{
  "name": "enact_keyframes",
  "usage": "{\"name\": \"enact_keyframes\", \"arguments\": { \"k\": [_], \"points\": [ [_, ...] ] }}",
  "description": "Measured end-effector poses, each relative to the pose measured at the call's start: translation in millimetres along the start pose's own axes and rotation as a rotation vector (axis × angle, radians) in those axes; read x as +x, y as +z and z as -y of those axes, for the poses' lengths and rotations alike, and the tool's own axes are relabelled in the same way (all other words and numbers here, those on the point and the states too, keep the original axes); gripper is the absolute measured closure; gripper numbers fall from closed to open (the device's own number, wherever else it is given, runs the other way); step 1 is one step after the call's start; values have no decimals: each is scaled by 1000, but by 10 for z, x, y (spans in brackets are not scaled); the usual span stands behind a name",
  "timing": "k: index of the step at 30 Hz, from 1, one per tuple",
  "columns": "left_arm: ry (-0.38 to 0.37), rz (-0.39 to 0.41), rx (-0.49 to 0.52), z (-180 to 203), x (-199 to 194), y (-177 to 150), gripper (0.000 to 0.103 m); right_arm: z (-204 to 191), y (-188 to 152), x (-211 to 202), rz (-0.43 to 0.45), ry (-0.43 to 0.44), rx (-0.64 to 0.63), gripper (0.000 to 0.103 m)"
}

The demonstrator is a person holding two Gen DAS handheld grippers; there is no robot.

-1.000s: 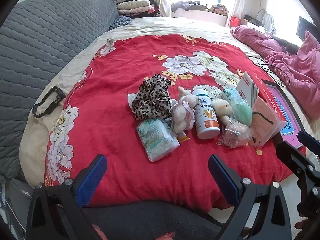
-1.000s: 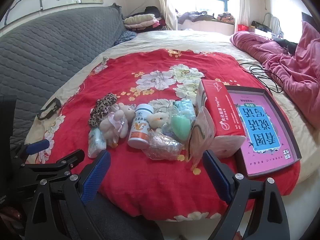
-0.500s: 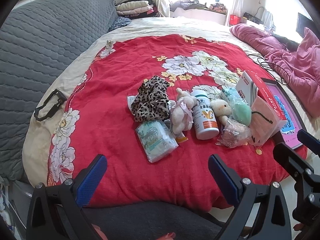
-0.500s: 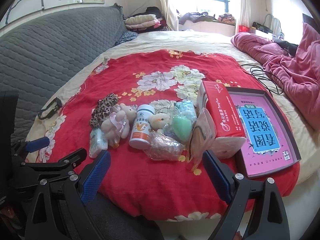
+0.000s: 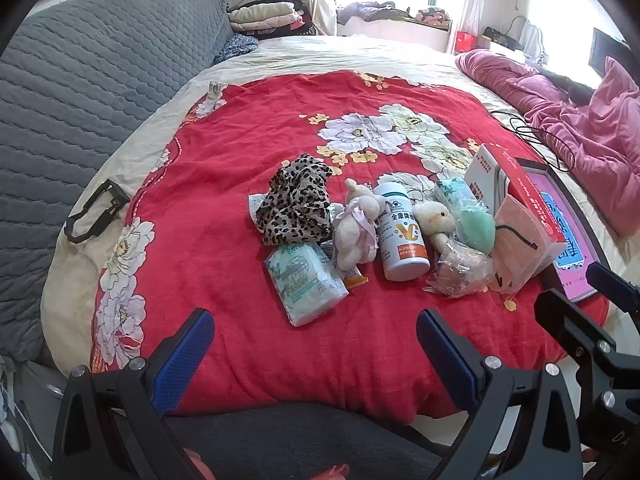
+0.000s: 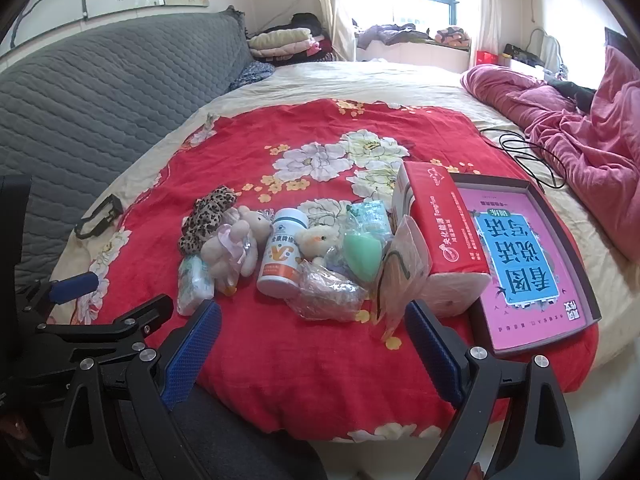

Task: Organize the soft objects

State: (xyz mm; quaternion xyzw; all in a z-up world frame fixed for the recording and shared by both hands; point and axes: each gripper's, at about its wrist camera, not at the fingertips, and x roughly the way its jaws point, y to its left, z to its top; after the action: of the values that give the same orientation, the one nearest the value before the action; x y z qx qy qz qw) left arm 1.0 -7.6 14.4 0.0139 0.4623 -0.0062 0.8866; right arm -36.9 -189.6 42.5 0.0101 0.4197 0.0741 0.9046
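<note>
A heap of small things lies on the red flowered blanket: a leopard-print cloth, a pale plush bunny, a tissue pack, a white bottle, a cream plush toy, a green sponge and crinkled plastic bags. My left gripper is open near the bed's front edge, short of the tissue pack. My right gripper is open too, just before the bags.
A red box and a dark tray holding a pink book lie at the right. A black clip rests at the left bed edge by the grey quilted headboard. A pink duvet and a black cable lie behind.
Both grippers have eased slightly toward the heap and stay open. Nothing on the bed has moved.
</note>
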Motion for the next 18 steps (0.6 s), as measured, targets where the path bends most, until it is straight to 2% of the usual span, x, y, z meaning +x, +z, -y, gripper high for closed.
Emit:
{"name": "enact_keyframes", "arguments": {
  "k": [4, 18],
  "points": [
    [1, 7, -7, -16, 17, 1, 2, 6, -4, 10, -4, -3, 2, 10],
    [0, -54, -32, -134, 184, 0, 2, 12, -18, 180, -39, -8, 6, 10]
  ]
}}
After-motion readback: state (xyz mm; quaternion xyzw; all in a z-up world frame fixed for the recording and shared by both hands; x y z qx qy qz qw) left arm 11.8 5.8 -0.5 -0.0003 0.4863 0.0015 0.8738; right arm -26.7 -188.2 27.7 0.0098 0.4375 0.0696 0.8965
